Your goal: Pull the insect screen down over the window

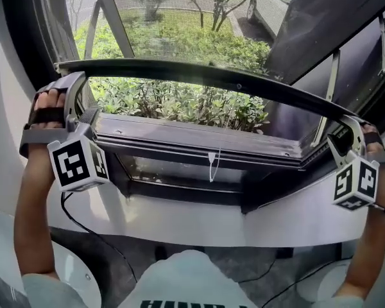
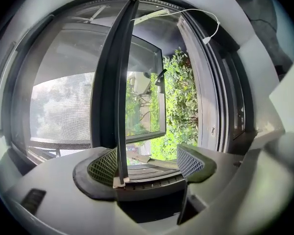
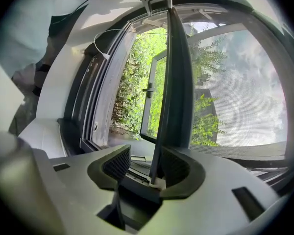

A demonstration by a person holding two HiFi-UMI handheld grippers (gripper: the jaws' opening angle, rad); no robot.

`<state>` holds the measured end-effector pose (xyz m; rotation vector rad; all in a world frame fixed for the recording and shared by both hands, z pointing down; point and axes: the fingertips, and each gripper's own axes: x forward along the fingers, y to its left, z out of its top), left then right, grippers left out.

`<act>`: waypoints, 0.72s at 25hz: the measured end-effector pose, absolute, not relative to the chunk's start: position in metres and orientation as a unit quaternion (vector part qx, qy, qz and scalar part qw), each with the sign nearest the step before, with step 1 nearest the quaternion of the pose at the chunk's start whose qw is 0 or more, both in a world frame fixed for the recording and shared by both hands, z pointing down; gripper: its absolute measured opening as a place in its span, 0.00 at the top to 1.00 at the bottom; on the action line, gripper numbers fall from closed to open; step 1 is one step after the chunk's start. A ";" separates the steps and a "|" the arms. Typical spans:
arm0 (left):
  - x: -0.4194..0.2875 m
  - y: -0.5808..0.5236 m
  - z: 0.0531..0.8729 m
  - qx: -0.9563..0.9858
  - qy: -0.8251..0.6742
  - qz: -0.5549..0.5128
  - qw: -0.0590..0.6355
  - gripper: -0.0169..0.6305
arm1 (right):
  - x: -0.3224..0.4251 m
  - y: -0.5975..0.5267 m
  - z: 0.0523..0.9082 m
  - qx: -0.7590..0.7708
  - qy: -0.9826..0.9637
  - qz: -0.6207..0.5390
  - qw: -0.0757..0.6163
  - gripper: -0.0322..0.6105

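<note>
**Screen partway down, both grippers hooked on the bar**

Step in hand: the pull-down itself, mid-stroke by my read. The dark curved pull bar (image 1: 205, 77) of the grey fine-mesh insect screen (image 1: 179, 37) spans the window side to side. Mesh is above it and bare opening below, with green shrubs (image 1: 179, 104) showing through the gap. The bar sits above the dark lower window frame (image 1: 199, 140) and does not touch it, so the window isn't covered yet.

The left gripper (image 2: 148, 161) is at the bar's left end, the right gripper (image 3: 146, 164) at its right end. Fingers on both are apart, with the bar running between them. On the left one the bar lies against one ribbed finger (image 2: 104, 166) and the other finger stands clear of it. Same on the right: bar against one finger (image 3: 175, 168), a gap to the other. So neither is clamped. The bar looks hooked and dragged rather than pinched, but the contact spot is small in both gripper views, so I hold that loosely.

A thin white cord (image 1: 212, 165) hangs at the middle of the lower frame, away from both grippers.

Next move calls for both hands going down together at an even rate. The bar has to stay level so it doesn't bind at the sides, until it meets the lower frame. With no clamp on it, the bar could slip off the fingers if either hand tilts.
</note>
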<state>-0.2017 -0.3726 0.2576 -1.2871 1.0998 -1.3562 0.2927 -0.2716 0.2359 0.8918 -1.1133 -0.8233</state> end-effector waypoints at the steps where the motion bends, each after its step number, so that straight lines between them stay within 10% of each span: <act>1: -0.201 -0.372 0.265 -0.527 0.446 -0.553 0.467 0.37 | 0.293 -0.271 0.244 0.393 -0.498 -0.363 0.682 0.65; 18: -0.196 -0.366 0.368 -0.549 0.414 -0.585 0.430 0.39 | 0.300 -0.269 0.345 0.365 -0.512 -0.335 0.701 0.66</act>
